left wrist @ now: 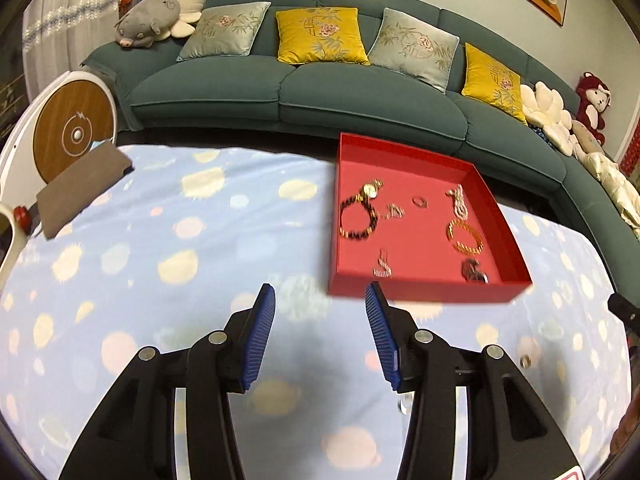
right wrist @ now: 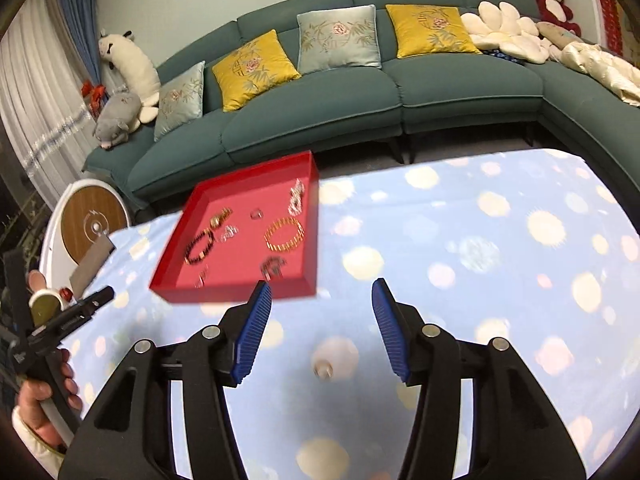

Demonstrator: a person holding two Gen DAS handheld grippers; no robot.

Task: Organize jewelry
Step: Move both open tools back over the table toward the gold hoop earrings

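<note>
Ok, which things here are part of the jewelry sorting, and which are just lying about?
Job:
red tray
gold bracelet
dark bead bracelet
ring
small ring on the cloth

Lying about:
sofa cushions
plush toys
grey pouch

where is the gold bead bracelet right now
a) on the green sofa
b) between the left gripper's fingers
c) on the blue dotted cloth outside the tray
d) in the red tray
d: the gold bead bracelet lies flat on the floor of the red tray, among the other jewelry, and neither the left gripper nor the right gripper has anything between its fingers.
</note>
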